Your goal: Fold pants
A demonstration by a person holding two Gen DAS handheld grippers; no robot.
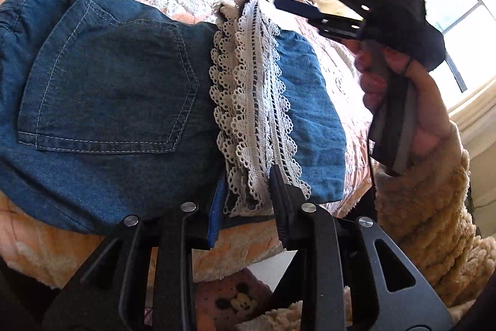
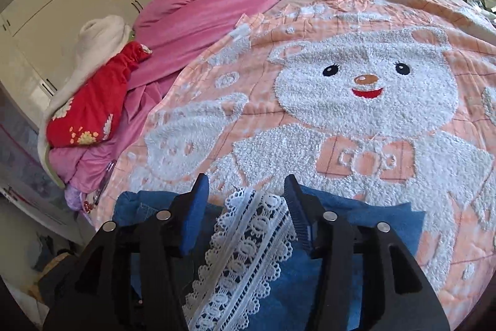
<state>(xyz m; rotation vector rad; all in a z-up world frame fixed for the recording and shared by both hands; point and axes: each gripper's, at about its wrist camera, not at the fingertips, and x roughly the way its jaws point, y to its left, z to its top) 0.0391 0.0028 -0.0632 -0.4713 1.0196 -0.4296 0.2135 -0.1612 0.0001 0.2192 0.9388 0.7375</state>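
The only lettering that can be made out sits on the peach bow tie (image 2: 365, 157) of the big white bear (image 2: 365, 89) woven into the blanket (image 2: 310, 30) on the bed: fuzzy white raised characters that look like "GOOD", though only the "G" and an "O" are fairly clear. A Mickey Mouse face (image 1: 243, 301), a picture with no words, is printed on a brown dotted fabric (image 1: 217, 297) below the bed edge.

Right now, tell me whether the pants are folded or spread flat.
Folded. The denim pants lie as a compact bundle on the bear blanket, lace hem doubled back beside the back pocket.
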